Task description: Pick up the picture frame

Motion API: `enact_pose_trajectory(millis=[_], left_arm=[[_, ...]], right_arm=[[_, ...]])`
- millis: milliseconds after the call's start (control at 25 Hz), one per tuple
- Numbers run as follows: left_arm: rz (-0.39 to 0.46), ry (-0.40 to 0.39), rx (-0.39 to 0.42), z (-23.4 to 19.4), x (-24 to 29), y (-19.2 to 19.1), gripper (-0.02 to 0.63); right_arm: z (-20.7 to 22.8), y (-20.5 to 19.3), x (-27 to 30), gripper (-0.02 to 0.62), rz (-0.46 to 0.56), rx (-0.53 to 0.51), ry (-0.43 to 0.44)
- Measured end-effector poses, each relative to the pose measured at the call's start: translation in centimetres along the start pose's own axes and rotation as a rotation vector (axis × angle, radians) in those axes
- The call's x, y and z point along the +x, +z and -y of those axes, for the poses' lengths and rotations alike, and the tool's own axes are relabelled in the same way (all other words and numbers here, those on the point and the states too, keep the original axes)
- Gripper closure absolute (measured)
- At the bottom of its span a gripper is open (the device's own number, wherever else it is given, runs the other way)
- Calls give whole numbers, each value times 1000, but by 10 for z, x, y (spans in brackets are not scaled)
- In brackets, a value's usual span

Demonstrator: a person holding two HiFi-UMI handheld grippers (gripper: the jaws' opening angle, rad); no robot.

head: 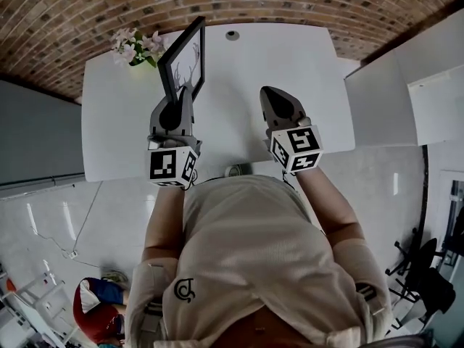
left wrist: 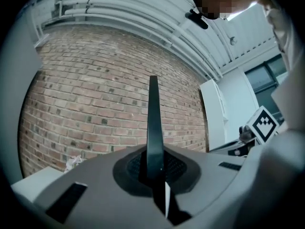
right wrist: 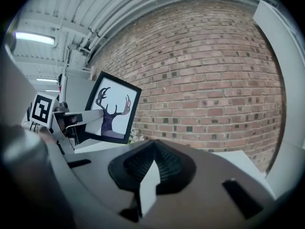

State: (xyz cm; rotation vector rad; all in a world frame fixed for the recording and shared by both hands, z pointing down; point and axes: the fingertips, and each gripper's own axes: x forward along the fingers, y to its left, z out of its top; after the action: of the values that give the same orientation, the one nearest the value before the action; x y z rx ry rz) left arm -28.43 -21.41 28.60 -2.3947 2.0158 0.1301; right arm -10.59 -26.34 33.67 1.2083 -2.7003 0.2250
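The picture frame [head: 184, 58], black-rimmed with a deer-antler print, is held upright in the air above the white table [head: 290, 64]. My left gripper [head: 185, 93] is shut on its lower edge. In the left gripper view the frame [left wrist: 153, 123] shows edge-on as a thin black bar pinched between the pads of that gripper [left wrist: 153, 168]. The right gripper view shows the frame's front [right wrist: 112, 108] with the left gripper [right wrist: 71, 123] clamped on its corner. My right gripper [head: 270, 93] hovers to the right of the frame, apart from it. It [right wrist: 152, 168] is shut, with nothing between its pads.
A small bunch of pale flowers [head: 135, 47] stands at the table's far left corner, just left of the frame. A round cable hole [head: 232, 35] sits near the far edge. A white cabinet [head: 391, 100] adjoins the table on the right. A brick wall [right wrist: 214, 80] runs behind.
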Motion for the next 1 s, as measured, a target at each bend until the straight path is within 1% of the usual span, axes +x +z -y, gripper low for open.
enact_pose_trajectory(millis=[160, 240, 360, 520, 800, 920, 1000], left_arm=[[4, 9, 95, -8, 8, 19, 583], [11, 14, 127, -12, 10, 25, 583], [17, 20, 120, -20, 15, 27, 583], [15, 29, 106, -26, 19, 25, 583], [9, 39, 110, -30, 20, 22, 583], [13, 41, 132, -28, 21, 25, 583], [13, 33, 131, -27, 22, 25, 583]], right_arm=[[-2, 28, 5, 588, 101, -56, -12], [-4, 37, 7, 589, 135, -74, -15], [-7, 44, 10, 589, 159, -85, -4], [-9, 46, 16, 589, 161, -92, 18], [-11, 42, 22, 591, 131, -99, 32], [-15, 45, 24, 591, 137, -109, 47], [-17, 47, 25, 591, 143, -112, 51]])
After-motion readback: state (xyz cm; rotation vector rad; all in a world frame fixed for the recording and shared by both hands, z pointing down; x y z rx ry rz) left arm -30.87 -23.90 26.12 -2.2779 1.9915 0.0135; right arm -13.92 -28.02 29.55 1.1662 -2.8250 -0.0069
